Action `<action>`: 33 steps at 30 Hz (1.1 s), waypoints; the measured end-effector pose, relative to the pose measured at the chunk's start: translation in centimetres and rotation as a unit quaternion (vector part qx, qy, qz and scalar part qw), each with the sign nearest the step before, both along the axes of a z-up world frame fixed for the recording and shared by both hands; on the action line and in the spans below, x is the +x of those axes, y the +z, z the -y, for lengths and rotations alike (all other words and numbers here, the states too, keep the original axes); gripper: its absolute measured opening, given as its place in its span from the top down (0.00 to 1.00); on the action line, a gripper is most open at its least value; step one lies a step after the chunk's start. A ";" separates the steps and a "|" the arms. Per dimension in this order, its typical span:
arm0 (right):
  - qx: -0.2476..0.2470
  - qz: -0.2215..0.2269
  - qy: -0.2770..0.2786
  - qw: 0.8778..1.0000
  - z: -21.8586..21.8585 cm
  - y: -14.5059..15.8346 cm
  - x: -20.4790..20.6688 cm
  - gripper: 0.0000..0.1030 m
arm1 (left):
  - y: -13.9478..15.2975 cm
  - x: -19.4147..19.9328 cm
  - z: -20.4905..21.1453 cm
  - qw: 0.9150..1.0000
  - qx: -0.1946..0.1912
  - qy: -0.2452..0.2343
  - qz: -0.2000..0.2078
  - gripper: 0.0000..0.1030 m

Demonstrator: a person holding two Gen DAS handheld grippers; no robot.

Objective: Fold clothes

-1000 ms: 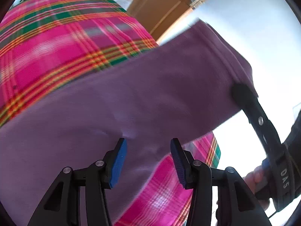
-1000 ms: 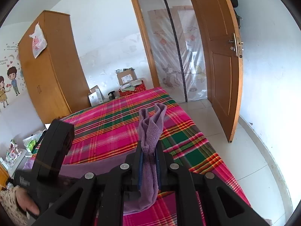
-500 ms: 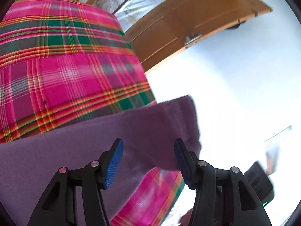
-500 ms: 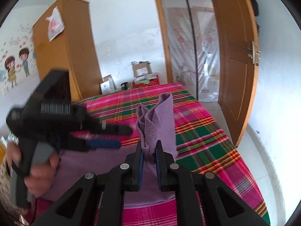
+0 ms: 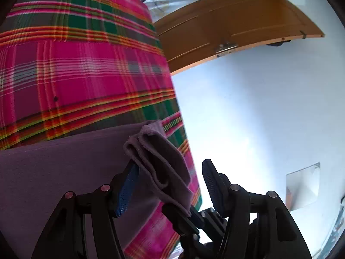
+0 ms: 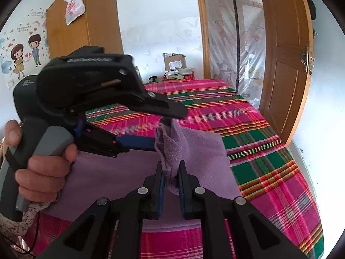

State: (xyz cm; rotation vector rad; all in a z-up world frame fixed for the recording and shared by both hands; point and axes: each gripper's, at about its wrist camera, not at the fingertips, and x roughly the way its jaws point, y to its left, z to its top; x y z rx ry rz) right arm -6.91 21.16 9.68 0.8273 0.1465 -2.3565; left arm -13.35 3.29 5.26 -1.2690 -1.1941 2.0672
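Purple garment [image 6: 120,185]: near hem hidden behind right gripper [image 6: 171,185] frame at 6 o'clock; left part covered by left gripper [image 6: 166,127] body and hand [image 6: 41,166]
Left wrist view: garment [image 5: 54,172] cut off at 9 o'clock edge; right gripper [image 5: 183,211] tips buried in bunched fold, grip point unseen
Plaid bedspread [image 6: 269,172]: cut by lens edge at 5 o'clock
Wall sticker text at 10 o'clock too small to read
Carton [image 6: 175,63] label illegible
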 end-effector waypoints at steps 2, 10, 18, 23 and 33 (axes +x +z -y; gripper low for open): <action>0.001 -0.001 0.003 1.000 0.3 -0.1 0.3 0.89 | -0.1 0.1 0.1 1.000 -0.001 0.004 0.006 0.39; -0.016 -0.011 0.037 0.999 2.1 0.7 2.1 0.89 | 1.2 1.9 1.8 0.999 -0.034 0.028 0.013 0.39; -0.020 -0.024 0.077 0.997 4.4 1.6 4.0 0.89 | 2.4 4.8 4.2 0.996 -0.062 0.065 0.019 0.39; -0.015 -0.013 0.091 0.996 5.7 1.0 4.5 0.89 | 1.9 5.6 5.4 0.994 -0.064 0.078 0.032 0.39; -0.017 0.019 0.109 0.994 7.4 -0.7 4.7 0.89 | 0.6 7.2 7.4 0.990 -0.073 0.104 0.057 0.39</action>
